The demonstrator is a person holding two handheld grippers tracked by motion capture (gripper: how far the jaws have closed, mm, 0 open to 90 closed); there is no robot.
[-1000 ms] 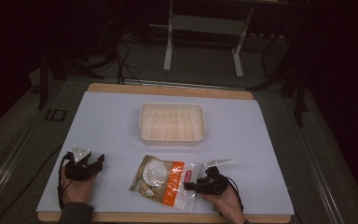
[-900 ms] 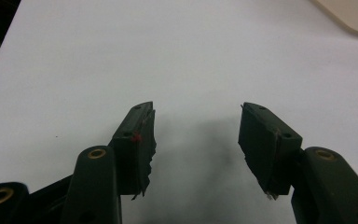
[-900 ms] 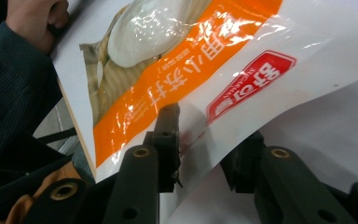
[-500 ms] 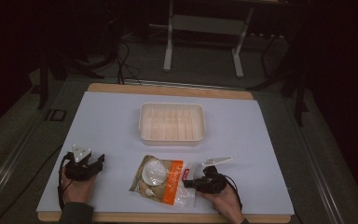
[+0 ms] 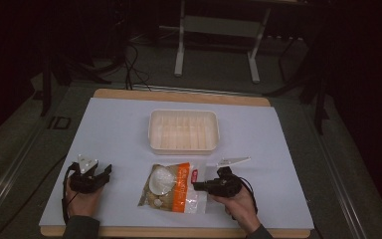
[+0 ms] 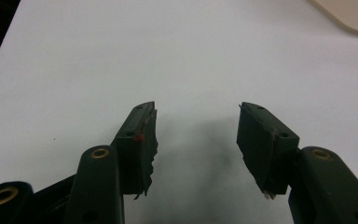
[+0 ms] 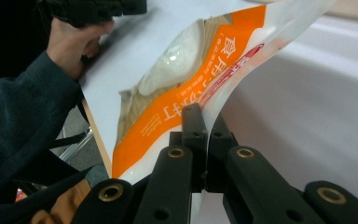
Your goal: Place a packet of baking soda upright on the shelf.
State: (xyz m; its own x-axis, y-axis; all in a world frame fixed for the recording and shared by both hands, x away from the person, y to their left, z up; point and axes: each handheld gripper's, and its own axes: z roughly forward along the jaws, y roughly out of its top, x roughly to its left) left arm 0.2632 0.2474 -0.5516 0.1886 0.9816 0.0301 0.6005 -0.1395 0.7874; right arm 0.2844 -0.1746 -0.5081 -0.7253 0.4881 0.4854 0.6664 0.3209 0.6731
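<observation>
A clear bag (image 5: pixel 171 185) with an orange band and white contents lies near the table's front edge. My right gripper (image 5: pixel 198 185) is shut on the bag's right edge. In the right gripper view the jaws (image 7: pixel 205 123) pinch the plastic, and the bag (image 7: pixel 191 70) curls up off the table. My left gripper (image 5: pixel 107 172) rests at the front left, apart from the bag. Its jaws (image 6: pixel 196 130) stand open over bare white table with nothing between them.
A shallow cream tray (image 5: pixel 183 112) sits at the table's middle, behind the bag; its corner (image 6: pixel 349 14) shows in the left gripper view. The white table surface (image 5: pixel 288 149) ends in a wooden front edge. Dark floor and a metal stand lie beyond.
The right gripper's jaws have closed on the bag's right edge and risen a little, lifting that edge. The left gripper has stayed in place.
</observation>
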